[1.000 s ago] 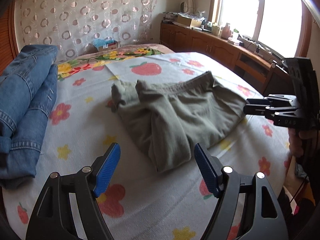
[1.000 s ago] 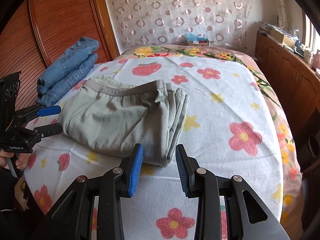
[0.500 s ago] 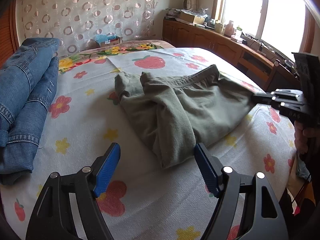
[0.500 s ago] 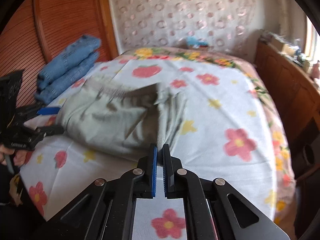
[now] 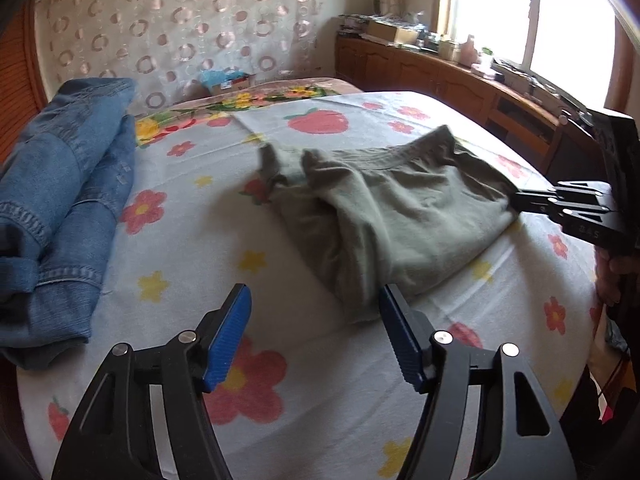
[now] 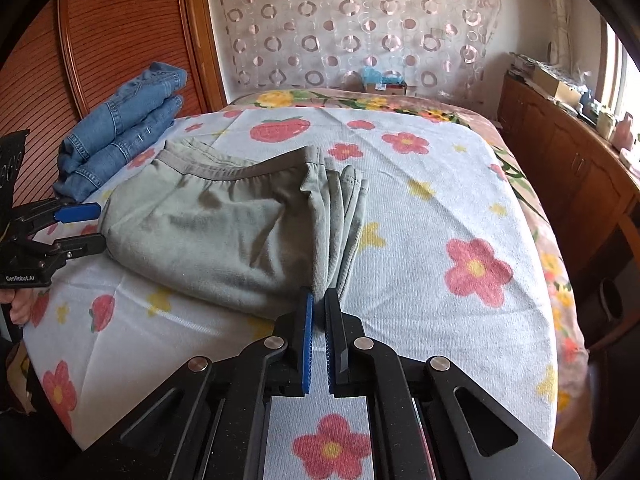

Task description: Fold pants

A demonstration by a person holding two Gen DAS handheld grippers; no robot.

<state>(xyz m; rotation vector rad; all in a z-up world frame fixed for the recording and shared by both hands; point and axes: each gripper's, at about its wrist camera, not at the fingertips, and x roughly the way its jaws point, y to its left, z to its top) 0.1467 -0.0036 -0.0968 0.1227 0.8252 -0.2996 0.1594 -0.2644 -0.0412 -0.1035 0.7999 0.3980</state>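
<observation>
Green pants (image 6: 224, 236), folded, on bed (image 6: 440, 208); near edge pinched by right gripper (image 6: 316, 320). Left gripper (image 5: 316, 332) spread wide, holding nothing, beside pants.

The pants (image 6: 224, 236) under my tools are soft, matt olive cloth on a nubby terry bedspread (image 6: 452, 208). My grippers are matt black plastic with ribbed blue pads (image 5: 226, 340). Faded denim jeans (image 5: 64, 200) lie beside ribbed reddish wood panelling (image 6: 120, 44).

Light: bright daylight from the window (image 5: 492, 12) — blown out to white in the left wrist view.
Shadows: soft, faint on the bed (image 6: 420, 240).
Blur: left wrist view slightly smeared; right wrist view sharp.
Distortion: strong fisheye bending — dark vignette at the corners.
</observation>
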